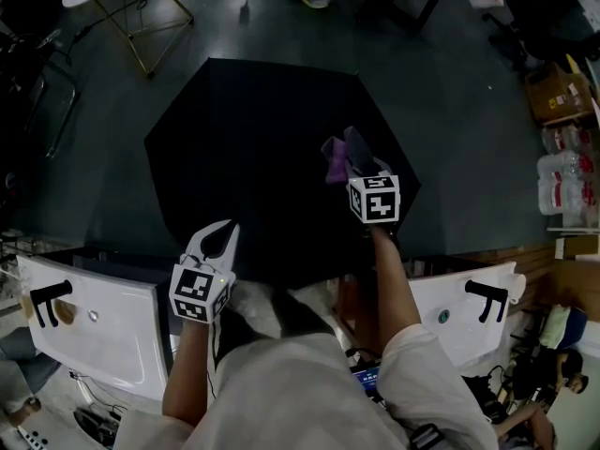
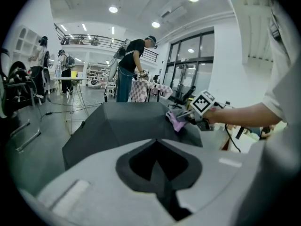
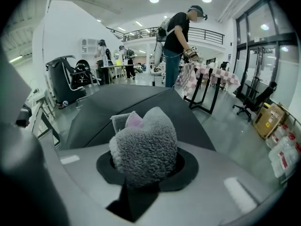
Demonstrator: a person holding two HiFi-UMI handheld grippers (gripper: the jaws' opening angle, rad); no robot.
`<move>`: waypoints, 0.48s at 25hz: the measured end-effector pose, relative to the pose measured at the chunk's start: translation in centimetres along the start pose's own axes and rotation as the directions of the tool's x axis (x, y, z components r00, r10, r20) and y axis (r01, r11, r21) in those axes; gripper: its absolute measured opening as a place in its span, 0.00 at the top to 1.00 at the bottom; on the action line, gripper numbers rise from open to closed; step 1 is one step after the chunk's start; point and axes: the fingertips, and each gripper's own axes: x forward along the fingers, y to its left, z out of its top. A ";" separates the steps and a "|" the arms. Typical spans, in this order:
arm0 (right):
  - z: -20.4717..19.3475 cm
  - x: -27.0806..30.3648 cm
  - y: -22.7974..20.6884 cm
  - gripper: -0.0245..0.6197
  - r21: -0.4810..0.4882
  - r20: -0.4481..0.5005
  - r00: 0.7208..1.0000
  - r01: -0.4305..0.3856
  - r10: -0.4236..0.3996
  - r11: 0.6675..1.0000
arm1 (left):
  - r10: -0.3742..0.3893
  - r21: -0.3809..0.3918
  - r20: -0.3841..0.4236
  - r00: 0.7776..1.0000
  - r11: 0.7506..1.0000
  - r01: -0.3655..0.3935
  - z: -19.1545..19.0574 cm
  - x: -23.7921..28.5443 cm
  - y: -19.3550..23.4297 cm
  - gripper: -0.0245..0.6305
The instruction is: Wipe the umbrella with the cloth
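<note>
Cloth (image 1: 336,160) at the open umbrella's (image 1: 244,148) right panels.
The right claw (image 1: 351,164) grips the bunched cloth; the left claw (image 1: 221,236), jaws together and empty, hangs at the near rim. Best to wipe crown-to-rim, panel by panel, pressing lightly so the canopy doesn't tip.

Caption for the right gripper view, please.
Right tongs shut on a fluffy grey cloth, open black umbrella spread behind.
</note>
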 end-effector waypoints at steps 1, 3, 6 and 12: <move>-0.4 0.1 -0.5 0.78 0.009 -0.011 1.000 0.005 -0.004 1.000 | -0.003 -0.001 -0.004 1.000 1.000 0.003 -0.1 0.1 -0.1 0.96; -1.3 0.2 -1.3 0.78 0.022 -0.032 0.999 0.012 -0.012 1.000 | -0.009 -0.002 -0.012 1.000 1.000 0.009 -0.4 0.6 -0.1 0.96; -2.6 0.5 -2.3 0.78 0.038 -0.053 0.998 0.027 -0.025 0.999 | -0.016 0.001 -0.021 1.000 1.000 0.016 -0.8 1.7 0.1 0.96; -3.9 0.6 -4.3 0.78 0.107 -0.052 0.998 0.038 -0.033 0.994 | -0.019 0.001 -0.041 0.999 1.000 0.019 -1.4 3.1 0.3 0.96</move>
